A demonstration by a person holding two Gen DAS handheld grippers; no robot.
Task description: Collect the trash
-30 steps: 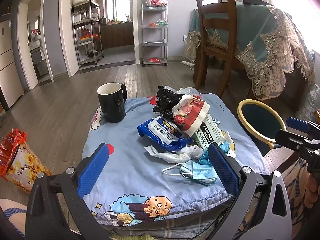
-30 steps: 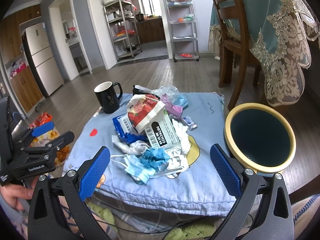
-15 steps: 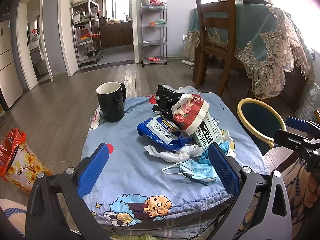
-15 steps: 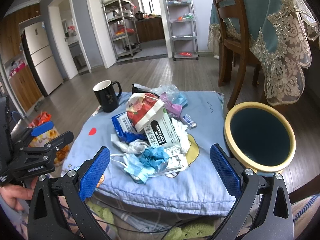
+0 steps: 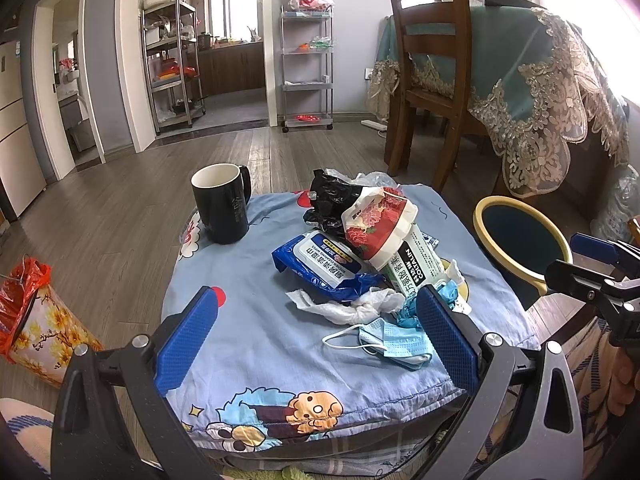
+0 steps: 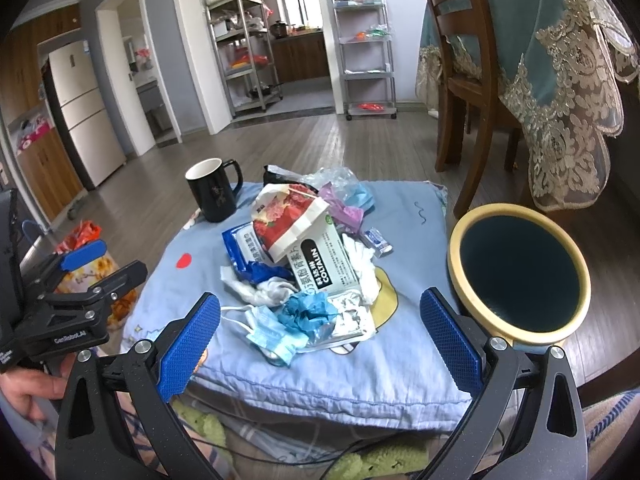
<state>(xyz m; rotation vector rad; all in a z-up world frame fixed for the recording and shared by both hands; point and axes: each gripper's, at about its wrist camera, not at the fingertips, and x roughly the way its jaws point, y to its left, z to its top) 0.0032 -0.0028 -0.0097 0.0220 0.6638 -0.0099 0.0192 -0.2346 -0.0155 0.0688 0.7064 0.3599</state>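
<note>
Looking along the left gripper [image 5: 316,340], its blue-padded jaws stand wide apart and hold nothing, poised low over the near edge of a blue cartoon-print cloth [image 5: 248,344]. On that cloth lies the trash heap: a blue face mask [image 5: 390,342] nearest, just inside the right pad, with a crumpled white tissue [image 5: 352,306] behind it, then a blue wet-wipes pack [image 5: 320,262], a red floral paper bag [image 5: 376,226] leaning on a white COLTALIN box [image 5: 412,266], and a black plastic bag [image 5: 328,200] at the back. A black mug [image 5: 222,208] stands upright to the left of the heap, apart from it. A yellow-rimmed bin [image 5: 520,240] sits just past the cloth's right edge.

From the right wrist view, the right gripper [image 6: 324,336] is likewise spread wide and empty, hovering at the cloth's near side. The mask [image 6: 268,330] lies between its pads beside a scrunched blue glove [image 6: 308,310]. The bin [image 6: 460,276] opens upward beside the right pad, dark inside. The left gripper [image 6: 86,268] shows at the left edge, held by a hand [image 6: 28,388].
</note>
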